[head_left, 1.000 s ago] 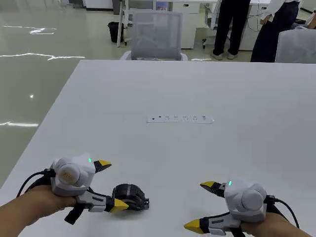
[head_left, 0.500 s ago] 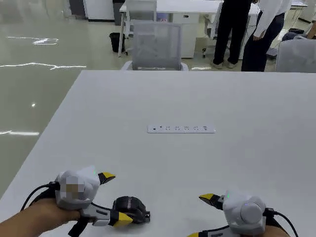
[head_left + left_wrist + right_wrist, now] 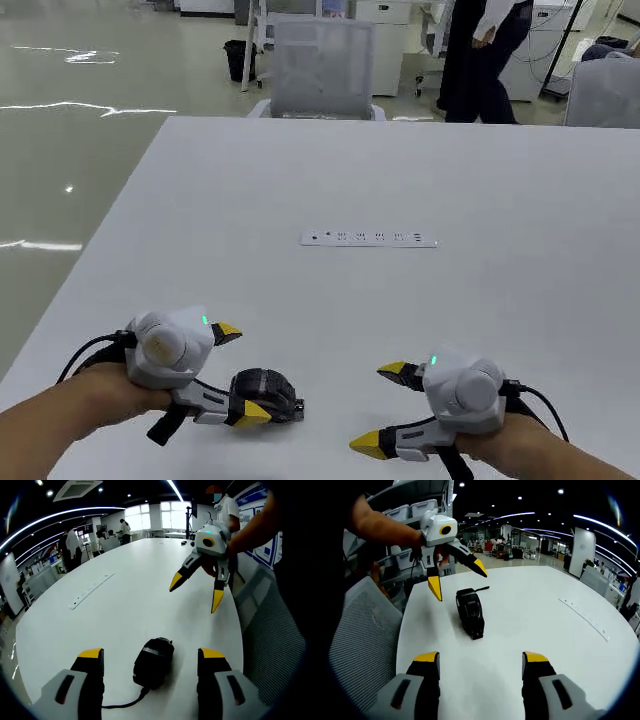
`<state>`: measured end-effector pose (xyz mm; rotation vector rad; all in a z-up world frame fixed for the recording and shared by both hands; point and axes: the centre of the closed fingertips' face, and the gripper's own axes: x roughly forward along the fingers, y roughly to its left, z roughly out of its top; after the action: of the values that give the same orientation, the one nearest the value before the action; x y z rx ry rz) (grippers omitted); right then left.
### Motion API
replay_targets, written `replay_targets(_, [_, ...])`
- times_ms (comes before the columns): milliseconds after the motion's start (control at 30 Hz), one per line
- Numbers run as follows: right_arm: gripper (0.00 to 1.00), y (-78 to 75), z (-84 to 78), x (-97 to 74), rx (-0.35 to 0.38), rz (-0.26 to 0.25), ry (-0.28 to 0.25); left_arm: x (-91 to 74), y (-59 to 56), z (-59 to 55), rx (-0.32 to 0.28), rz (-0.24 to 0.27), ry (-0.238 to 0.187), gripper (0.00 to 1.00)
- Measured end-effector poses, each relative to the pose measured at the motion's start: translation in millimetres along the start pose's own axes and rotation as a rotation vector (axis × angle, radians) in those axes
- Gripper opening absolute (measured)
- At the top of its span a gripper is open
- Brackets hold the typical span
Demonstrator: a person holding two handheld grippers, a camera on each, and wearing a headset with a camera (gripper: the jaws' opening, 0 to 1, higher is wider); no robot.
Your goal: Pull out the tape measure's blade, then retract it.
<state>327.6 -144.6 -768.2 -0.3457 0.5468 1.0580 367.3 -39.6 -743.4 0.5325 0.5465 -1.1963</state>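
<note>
A black tape measure lies on the white table near its front edge, with a black strap trailing from it. My left gripper stands open with the tape measure on the table between its yellow-tipped jaws, not clamped. My right gripper is open and holds nothing, a short way to the right of the tape measure and pointing at it. The right gripper shows ahead in the left gripper view. The left gripper shows behind the tape in the right gripper view. No blade is out.
A white power strip lies flat in the middle of the table. A mesh chair stands at the far edge, and people stand behind it. The table's left edge drops to a shiny floor.
The head camera has shifted. My right gripper has come a little to the left, toward the tape measure. The left gripper stays open around the tape measure, which has not moved.
</note>
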Motion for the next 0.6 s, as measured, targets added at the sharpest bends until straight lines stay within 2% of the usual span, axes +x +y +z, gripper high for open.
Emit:
replay_targets(100, [0.67,4.9,6.9,9.1,-0.027,0.023,0.004,5.0,-4.3,3.3,0.014,-0.016,0.004,0.74])
replay_targets(233, [0.67,2.9,10.1,13.1,-0.018,0.025,-0.008,5.8,-4.7,3.6,0.007,-0.024,0.001,0.73])
replay_targets(600, [0.63,3.9,4.0,21.2,-0.053,0.043,0.029,7.1,-4.5,-4.1,0.001,-0.042,0.028,0.65])
